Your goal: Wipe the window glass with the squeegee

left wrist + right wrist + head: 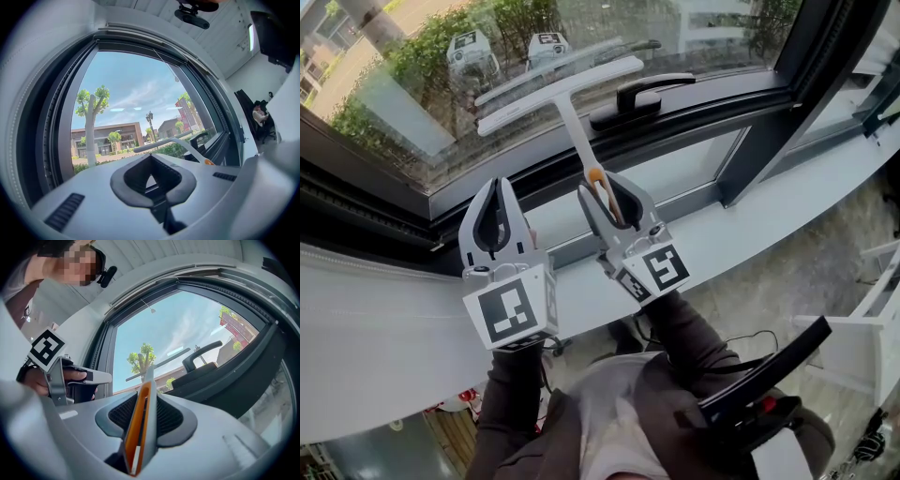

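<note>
A white squeegee (pixel 565 91) has its T-shaped blade against the window glass (pixel 422 103). Its orange-striped handle runs down into my right gripper (pixel 602 189), which is shut on it. In the right gripper view the handle (pixel 140 420) stands upright between the pads, with the blade (pixel 164 363) beyond on the pane. My left gripper (pixel 498 187) hovers just left of the right one, over the lower frame, shut with nothing in it. From the left gripper view the squeegee (pixel 174 143) crosses the glass just above my left gripper (pixel 152 178).
A black window handle (pixel 639 94) sits on the dark frame right of the blade. The white sill (pixel 750 230) runs below the frame. A black chair part (pixel 769 380) and a white rack (pixel 867 328) stand at lower right.
</note>
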`<action>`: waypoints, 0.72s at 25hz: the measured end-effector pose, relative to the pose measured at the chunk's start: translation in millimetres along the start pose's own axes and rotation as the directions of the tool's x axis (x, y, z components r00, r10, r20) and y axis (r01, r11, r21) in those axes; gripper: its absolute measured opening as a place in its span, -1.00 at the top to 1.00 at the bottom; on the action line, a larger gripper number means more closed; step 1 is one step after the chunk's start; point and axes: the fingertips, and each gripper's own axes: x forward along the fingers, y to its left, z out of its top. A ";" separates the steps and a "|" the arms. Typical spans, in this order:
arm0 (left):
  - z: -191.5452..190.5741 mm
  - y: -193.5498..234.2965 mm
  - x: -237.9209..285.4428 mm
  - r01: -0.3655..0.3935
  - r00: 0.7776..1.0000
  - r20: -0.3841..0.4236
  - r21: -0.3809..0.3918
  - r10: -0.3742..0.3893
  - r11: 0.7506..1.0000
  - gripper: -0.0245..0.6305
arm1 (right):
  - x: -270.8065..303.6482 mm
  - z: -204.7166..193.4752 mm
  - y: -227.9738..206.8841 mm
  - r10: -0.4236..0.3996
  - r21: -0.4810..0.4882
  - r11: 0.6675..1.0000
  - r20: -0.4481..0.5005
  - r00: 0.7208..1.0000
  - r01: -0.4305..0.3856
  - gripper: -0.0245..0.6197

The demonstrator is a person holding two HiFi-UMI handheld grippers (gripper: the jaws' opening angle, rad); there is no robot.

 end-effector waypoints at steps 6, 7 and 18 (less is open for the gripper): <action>-7.2 1.8 1.5 -0.002 1.000 0.003 0.001 0.002 1.000 0.93 | -3.3 -11.4 -2.0 0.003 0.005 1.000 -0.014 1.000 -0.003 0.56; -7.7 1.1 1.6 0.000 1.000 0.004 -0.001 0.000 1.000 0.93 | -5.0 -13.0 -3.0 0.000 0.004 1.000 -0.019 1.000 0.000 0.55; -5.5 3.2 -6.4 0.015 1.000 -0.018 0.004 -0.015 1.000 0.93 | -12.5 -21.0 -4.7 -0.023 -0.042 0.999 -0.085 0.996 0.019 0.56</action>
